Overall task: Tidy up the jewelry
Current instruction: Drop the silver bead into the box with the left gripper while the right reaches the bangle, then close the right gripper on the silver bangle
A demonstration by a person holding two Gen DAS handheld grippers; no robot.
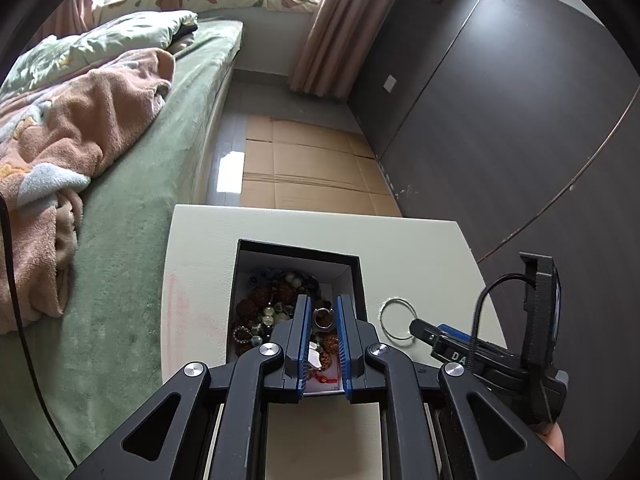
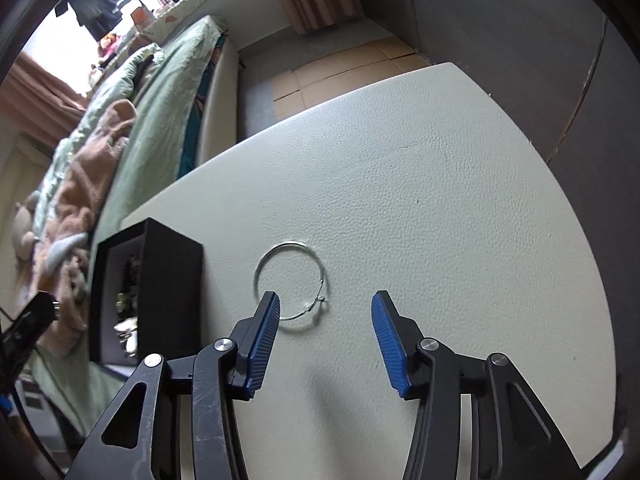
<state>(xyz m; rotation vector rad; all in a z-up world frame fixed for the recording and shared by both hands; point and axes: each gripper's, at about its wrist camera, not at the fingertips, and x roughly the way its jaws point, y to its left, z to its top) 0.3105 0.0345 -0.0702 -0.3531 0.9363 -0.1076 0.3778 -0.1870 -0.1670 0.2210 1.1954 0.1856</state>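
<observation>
Thin wire hoop [image 2: 291, 282] flat on table [image 2: 440, 200], just ahead of wide-open right tool [image 2: 325, 312]; left tool [image 1: 323, 320] narrowly parted, holding nothing, above jewelry box [image 1: 244, 280].

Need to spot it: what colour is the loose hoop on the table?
Silver hoop, clearest in the right wrist view.
</observation>
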